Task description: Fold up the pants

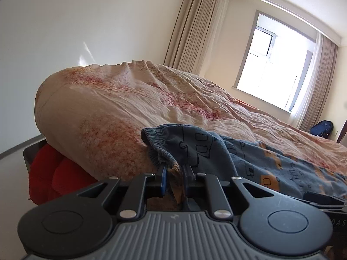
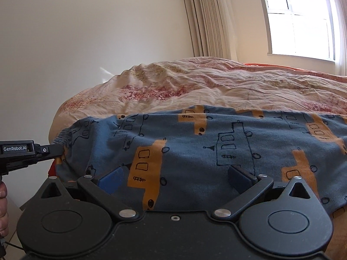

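I've got the blue pants point(image 2: 195, 147), printed with orange and outlined buses, spread across the near edge of the bed point(image 1: 130, 112), on top of its wrinkled cream-and-red cover. The ribbed waistband point(image 1: 156, 147) sits at the corner of the bed nearest my left gripper point(image 1: 174, 179). That gripper's fingers point(image 1: 163, 178) are drawn in close on a bunched edge of the pants just under the waistband, with cloth pinched between the pads. In the right wrist view it reaches in from the left and meets the waistband point(image 2: 63, 136) at the bed's edge. My right gripper point(image 2: 176, 178) sits over the pants further along the bed's near edge, fingers point(image 2: 111, 178) spread wide, the fabric lying between them; nothing is gripped. The pads look to rest on or just above the cloth, I can't tell which.
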A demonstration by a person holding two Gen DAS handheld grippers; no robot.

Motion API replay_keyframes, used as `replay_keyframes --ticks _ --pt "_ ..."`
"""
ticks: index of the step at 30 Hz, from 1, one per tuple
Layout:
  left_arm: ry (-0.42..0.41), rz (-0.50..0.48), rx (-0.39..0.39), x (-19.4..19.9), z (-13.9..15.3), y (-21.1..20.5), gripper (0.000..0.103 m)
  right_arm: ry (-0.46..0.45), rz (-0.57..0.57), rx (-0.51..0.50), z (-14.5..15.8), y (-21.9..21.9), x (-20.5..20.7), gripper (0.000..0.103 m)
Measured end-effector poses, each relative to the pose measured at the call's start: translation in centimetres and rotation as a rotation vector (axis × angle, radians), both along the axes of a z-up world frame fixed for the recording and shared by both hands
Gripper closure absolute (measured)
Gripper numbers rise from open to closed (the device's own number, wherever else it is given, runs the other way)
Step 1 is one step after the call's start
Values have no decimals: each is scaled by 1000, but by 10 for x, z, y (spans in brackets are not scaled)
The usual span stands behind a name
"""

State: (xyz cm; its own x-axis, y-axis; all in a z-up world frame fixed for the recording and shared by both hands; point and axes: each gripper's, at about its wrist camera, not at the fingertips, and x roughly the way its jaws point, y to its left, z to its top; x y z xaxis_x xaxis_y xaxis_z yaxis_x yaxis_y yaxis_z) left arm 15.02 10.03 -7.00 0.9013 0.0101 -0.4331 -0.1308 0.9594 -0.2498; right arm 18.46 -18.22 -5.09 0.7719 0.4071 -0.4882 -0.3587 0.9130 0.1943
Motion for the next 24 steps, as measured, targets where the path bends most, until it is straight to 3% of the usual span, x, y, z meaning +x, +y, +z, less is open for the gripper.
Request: replay_keyframes --ticks 4,10,14,17,21,24 --pt "24 3 -4 6 -8 6 87 9 7 -26 -1 5 1 0" --pt "-91 -42 83 -2 7 -16 89 18 9 -33 -2 6 2 0" --pt "-120 -67 89 -2 8 -23 89 22 10 -43 -2 8 2 0" --pt "-65 -38 71 4 0 -15 86 22 11 -52 -2 9 2 0" --pt "27 -44 -25 11 -15 4 85 22 13 -53 -2 10 2 0" --pt "39 -35 -71 11 -19 13 66 22 12 -48 -2 10 2 0"
